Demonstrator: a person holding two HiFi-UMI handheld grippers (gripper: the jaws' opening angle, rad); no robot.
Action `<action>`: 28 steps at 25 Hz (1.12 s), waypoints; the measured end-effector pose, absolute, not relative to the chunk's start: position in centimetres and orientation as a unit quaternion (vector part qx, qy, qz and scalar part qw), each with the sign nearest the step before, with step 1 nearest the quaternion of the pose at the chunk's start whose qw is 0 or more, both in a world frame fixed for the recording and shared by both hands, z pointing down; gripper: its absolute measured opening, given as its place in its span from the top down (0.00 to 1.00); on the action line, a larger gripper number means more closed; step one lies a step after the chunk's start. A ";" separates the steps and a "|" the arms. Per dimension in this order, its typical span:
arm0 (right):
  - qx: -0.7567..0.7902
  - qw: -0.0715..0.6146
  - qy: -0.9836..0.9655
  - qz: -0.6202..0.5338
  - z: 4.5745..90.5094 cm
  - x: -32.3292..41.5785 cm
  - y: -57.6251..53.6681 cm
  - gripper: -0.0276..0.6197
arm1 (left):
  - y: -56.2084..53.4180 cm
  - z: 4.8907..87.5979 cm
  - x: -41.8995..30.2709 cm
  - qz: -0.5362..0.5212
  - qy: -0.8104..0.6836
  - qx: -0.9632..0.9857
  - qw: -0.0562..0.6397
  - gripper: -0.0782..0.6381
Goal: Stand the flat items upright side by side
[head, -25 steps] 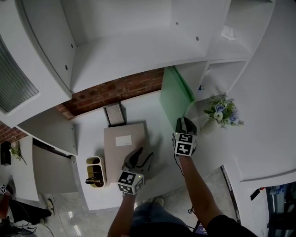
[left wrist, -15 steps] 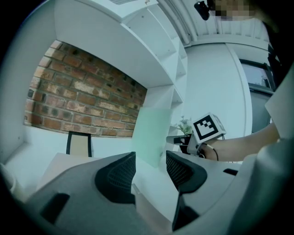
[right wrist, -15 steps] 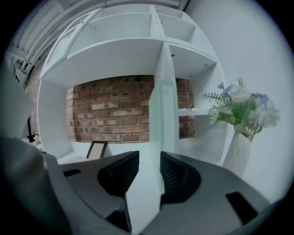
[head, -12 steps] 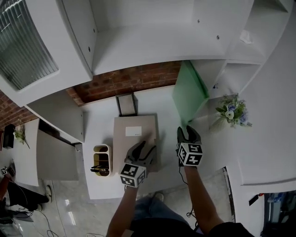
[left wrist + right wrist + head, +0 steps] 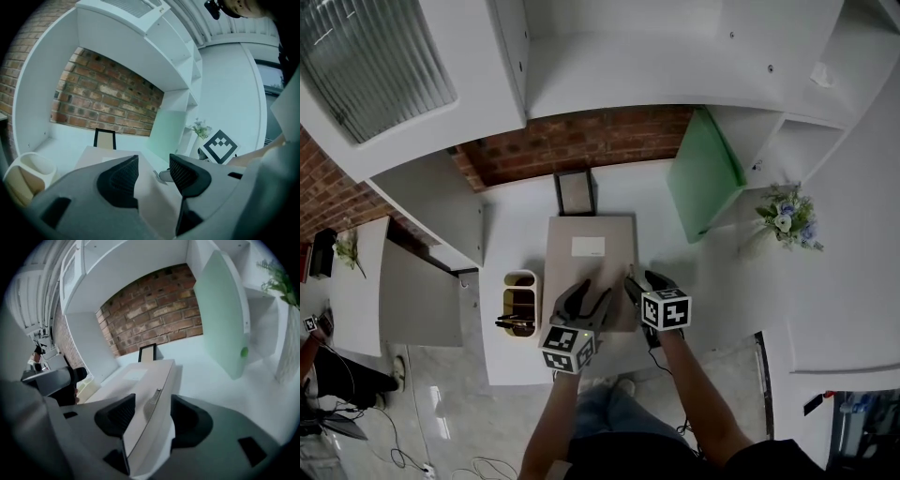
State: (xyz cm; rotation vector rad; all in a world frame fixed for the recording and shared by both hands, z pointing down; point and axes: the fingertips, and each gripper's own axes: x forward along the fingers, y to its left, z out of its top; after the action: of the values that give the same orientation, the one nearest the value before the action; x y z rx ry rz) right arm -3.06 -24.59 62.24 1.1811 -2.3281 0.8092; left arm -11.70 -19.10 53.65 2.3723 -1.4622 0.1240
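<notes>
- Table (image 5: 520, 239) carries a beige folder (image 5: 586, 270) lying flat near its middle. A green folder (image 5: 703, 176) already stands upright at the back right, leaning against the white shelving.
- Right gripper (image 5: 636, 286) is at the beige folder's near right edge. In the right gripper view that edge, with a small metal tab on it, runs between the jaws. The jaws are opening, and the pads stand just clear of the folder rather than pressing on it.
- Left gripper (image 5: 584, 302) hovers over the near end of the same folder with its jaws well apart. It holds nothing — only the folder's top face shows between them.
- A cream pen holder (image 5: 519, 302) sits left of the beige folder, and a small black-framed stand (image 5: 575, 192) sits behind it.
</notes>
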 end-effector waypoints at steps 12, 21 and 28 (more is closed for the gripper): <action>0.428 0.262 -0.819 0.277 64.3 -5.1 -22.3 0.57 | -17.6 53.6 -13.6 0.034 -0.526 0.831 0.179 0.61; 0.452 0.246 -0.793 0.325 64.9 -3.0 -22.0 0.58 | -17.3 53.8 -13.6 0.032 -0.525 0.831 0.183 0.61; 0.493 0.231 -0.768 0.338 65.0 3.6 -21.3 0.60 | -17.2 54.7 -13.0 0.044 -0.520 0.831 0.192 0.61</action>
State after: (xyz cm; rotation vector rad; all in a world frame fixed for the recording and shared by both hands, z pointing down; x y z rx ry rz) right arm 3.61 -21.32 65.00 1.3550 -2.1127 0.9285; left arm -13.00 -17.20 54.69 2.3317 -1.4606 0.1239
